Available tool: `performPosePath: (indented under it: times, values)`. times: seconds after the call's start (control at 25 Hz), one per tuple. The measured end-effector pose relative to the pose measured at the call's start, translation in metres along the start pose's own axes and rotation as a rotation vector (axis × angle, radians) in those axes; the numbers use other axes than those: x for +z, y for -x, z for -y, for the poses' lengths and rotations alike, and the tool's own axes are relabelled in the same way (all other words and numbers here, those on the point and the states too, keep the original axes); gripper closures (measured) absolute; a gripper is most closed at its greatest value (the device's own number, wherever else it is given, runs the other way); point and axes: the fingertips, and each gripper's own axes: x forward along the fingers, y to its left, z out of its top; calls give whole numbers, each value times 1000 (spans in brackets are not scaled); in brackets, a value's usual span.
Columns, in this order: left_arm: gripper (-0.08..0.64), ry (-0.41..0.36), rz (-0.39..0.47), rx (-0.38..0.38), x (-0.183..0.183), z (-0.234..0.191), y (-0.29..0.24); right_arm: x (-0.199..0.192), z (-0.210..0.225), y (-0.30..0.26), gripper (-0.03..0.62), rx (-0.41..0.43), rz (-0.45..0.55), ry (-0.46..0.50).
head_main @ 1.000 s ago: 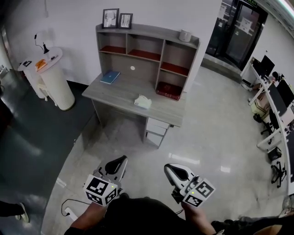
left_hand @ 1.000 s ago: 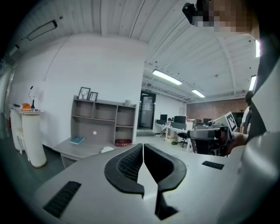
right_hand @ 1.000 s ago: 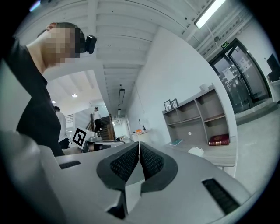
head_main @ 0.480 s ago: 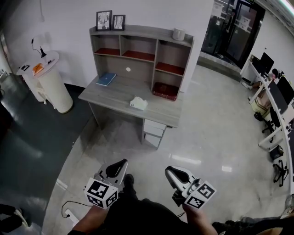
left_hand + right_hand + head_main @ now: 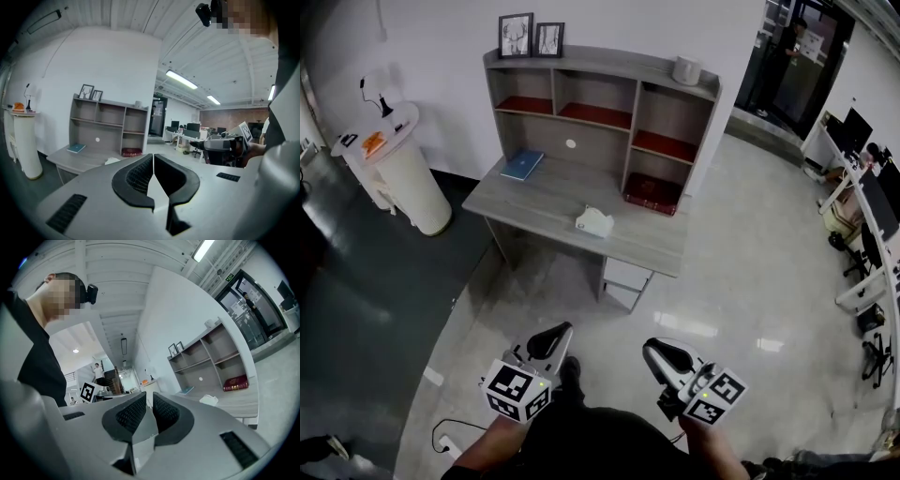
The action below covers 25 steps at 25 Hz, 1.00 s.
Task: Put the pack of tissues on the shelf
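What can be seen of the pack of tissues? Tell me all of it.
The pack of tissues is small, pale and soft-looking, with a crumpled top. It lies on the grey desk, near its front edge, in front of the shelf unit. Only the desk touches it.

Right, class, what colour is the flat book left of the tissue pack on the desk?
Blue; the book shows best in the head view.

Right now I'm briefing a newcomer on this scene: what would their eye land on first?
The grey desk with its shelf unit stands against the white wall, the white pack of tissues lying near its front edge. Nearer, the left gripper and right gripper hang empty above the glossy floor.
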Motion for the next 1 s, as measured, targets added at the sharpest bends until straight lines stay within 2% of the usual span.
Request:
performPosePath:
  times: [0.2, 0.56, 1.0]
  values:
    - [540, -7, 20, 8, 25, -62, -24, 21, 27, -63, 571, -5, -4, 6]
    - [540, -35, 17, -38, 55, -165, -58, 48, 59, -173, 571, -29, -3, 20]
    - [540, -61, -3, -66, 65, -222, -104, 51, 105, -228, 571, -51, -2, -20]
